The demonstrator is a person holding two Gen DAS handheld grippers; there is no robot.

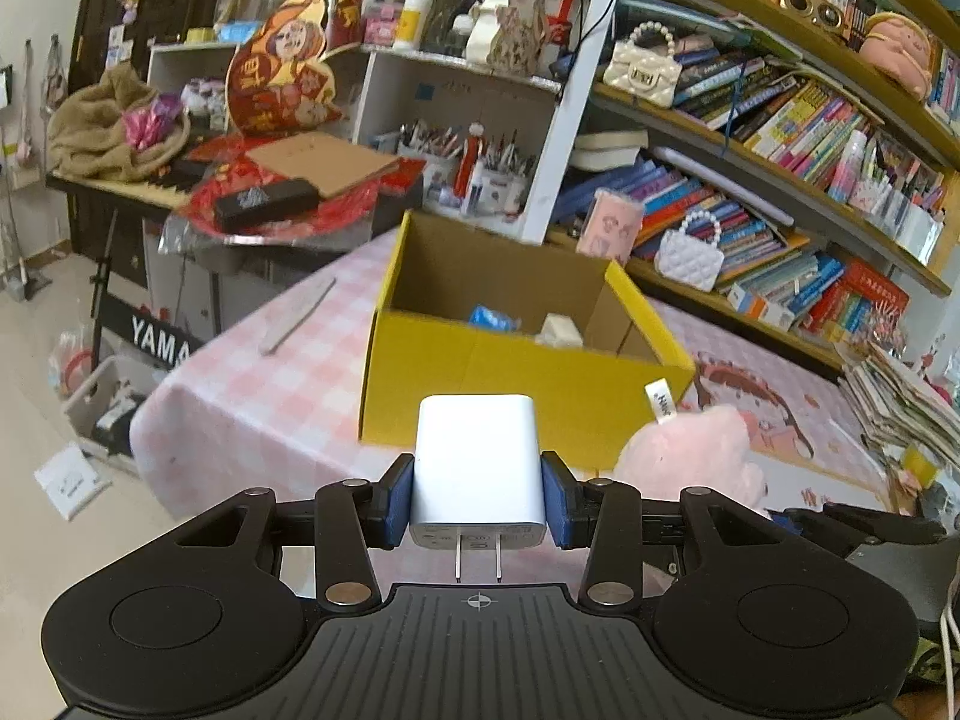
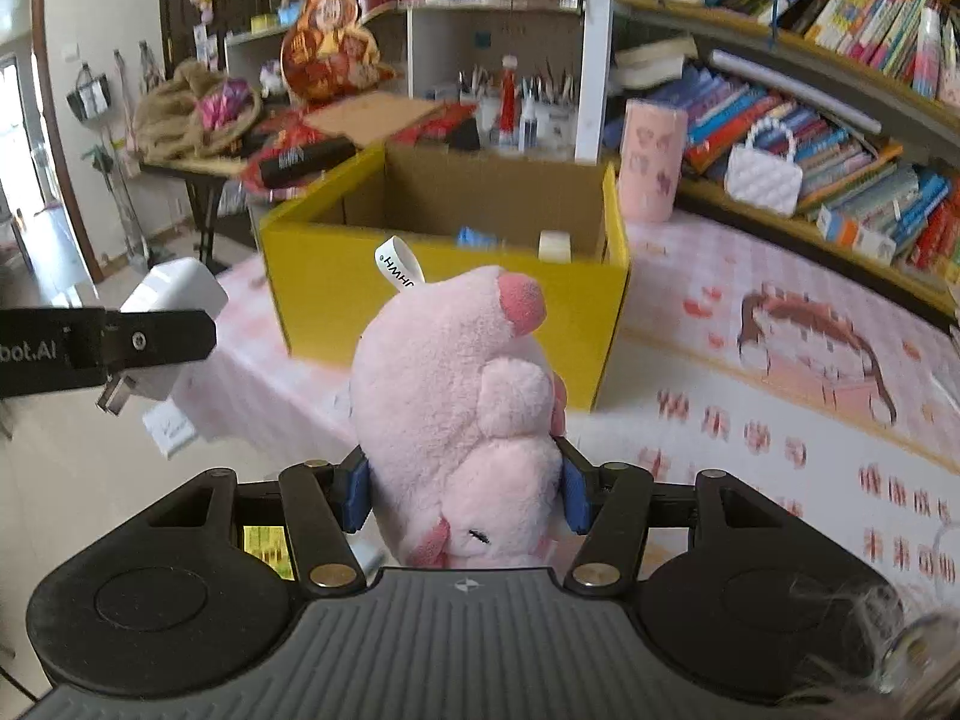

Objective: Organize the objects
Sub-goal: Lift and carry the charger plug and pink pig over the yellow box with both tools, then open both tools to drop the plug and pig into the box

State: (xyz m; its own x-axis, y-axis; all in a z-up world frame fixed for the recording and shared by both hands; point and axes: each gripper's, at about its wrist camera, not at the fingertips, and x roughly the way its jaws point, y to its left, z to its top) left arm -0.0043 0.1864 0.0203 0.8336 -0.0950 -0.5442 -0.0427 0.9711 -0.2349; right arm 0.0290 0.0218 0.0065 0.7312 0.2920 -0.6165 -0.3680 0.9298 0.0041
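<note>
Left gripper (image 1: 478,495): its blue pads squeeze a white charger plug (image 1: 477,468) from both sides.
Right gripper (image 2: 461,495): its blue pads hug a pink plush pig (image 2: 456,414) round the middle.
Where the things are: both are held up in the air, just in front of the yellow cardboard box (image 1: 528,387) on the tabletop (image 1: 252,384) with the pink checked cloth.
Done, I think: a blue packet (image 1: 492,317) and a small white block (image 1: 561,330) already lie inside the box.
Left to do, I think: the plug and the pig still need to go over the front wall and be let go inside. A long flat stick (image 1: 298,315) on the cloth may need tidying too.
Plug direction: its long side runs toward the box; the two metal prongs point back at the camera.
Pig direction: it stands tall, head end down by the gripper, pink foot and white tag up.
</note>
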